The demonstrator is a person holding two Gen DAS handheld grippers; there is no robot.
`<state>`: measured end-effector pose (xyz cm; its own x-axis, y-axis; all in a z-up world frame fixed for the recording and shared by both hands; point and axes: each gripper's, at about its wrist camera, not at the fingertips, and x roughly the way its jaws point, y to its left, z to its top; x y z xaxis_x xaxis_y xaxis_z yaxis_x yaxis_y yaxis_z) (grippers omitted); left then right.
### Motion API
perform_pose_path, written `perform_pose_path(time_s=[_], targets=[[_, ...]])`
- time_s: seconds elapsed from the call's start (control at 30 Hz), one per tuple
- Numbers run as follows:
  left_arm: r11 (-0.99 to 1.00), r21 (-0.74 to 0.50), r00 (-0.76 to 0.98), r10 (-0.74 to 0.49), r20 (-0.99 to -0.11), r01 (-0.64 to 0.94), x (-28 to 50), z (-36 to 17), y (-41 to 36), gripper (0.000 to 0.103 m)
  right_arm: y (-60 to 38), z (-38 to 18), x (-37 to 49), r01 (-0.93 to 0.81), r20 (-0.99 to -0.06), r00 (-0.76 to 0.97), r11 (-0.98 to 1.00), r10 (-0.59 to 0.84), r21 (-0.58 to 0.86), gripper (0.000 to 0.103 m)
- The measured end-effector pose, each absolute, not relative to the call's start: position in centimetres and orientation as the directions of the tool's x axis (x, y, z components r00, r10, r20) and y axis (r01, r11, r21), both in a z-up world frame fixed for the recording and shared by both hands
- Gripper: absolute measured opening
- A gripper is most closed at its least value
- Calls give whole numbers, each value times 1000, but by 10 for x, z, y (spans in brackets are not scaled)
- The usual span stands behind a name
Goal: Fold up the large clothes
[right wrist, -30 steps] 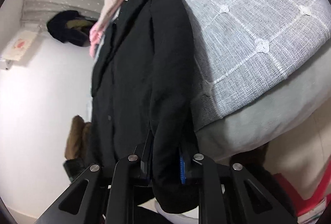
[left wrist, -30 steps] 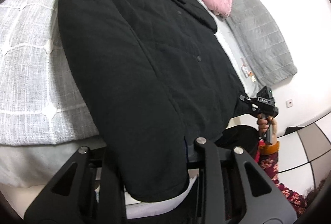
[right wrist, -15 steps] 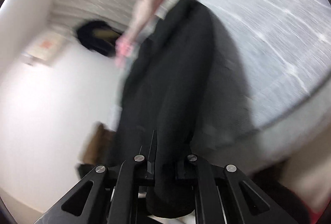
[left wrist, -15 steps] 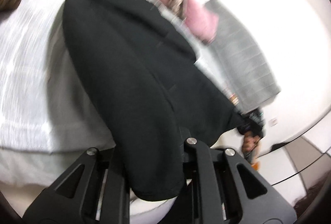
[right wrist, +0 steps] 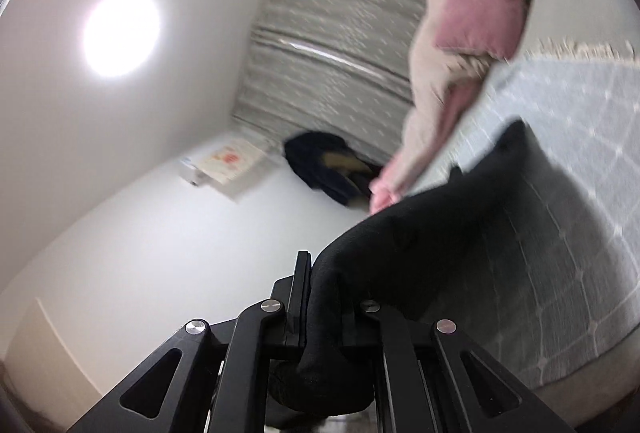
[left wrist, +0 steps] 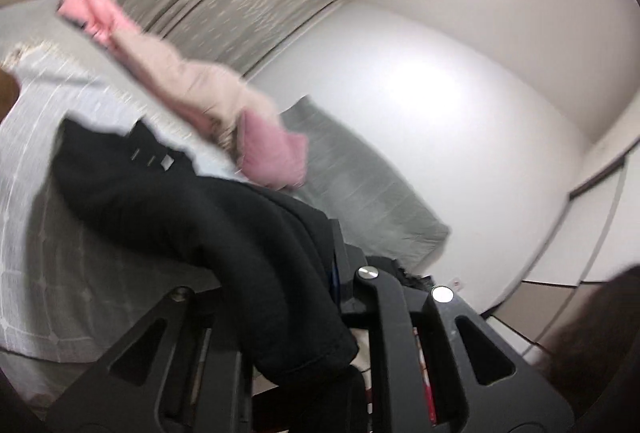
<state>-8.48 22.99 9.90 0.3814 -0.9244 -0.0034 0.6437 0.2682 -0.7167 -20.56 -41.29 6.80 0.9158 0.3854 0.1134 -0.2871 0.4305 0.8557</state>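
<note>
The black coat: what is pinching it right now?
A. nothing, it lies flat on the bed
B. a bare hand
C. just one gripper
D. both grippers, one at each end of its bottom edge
D: the left gripper is shut on the black coat in its own view, and the right gripper is shut on the same dark cloth in the other view, above the grey bedspread.

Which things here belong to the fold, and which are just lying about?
In the job:
- black padded coat, gripped at its hem
- left gripper
- right gripper
- grey checked bedspread under it

Lying about:
- pink and cream garment pile
- grey quilted blanket
- dark clothes heap
</note>
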Motion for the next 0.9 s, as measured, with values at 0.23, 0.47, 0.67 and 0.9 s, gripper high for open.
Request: perform_pose_path(time_s=[0.23,0.47,0.67,0.9], targets=[[290,-634,418,-907,57,717,-87,130,229,16,-409,123,-227,-323,156,928,523,338,788,8],[473,-722,555,-819,-148,505,32,68,208,16,-424,97,-138,-113,-59,959,563,279,819,8],[645,-686,593,-711,-378,336,117,6,173,16,-446,37,-36,82,-252,937,549,242,832,9],[786,-579,547,-589,-594,218,165,-72,143,19,-467,-57,37,339,-527,828,579,191,742,11]])
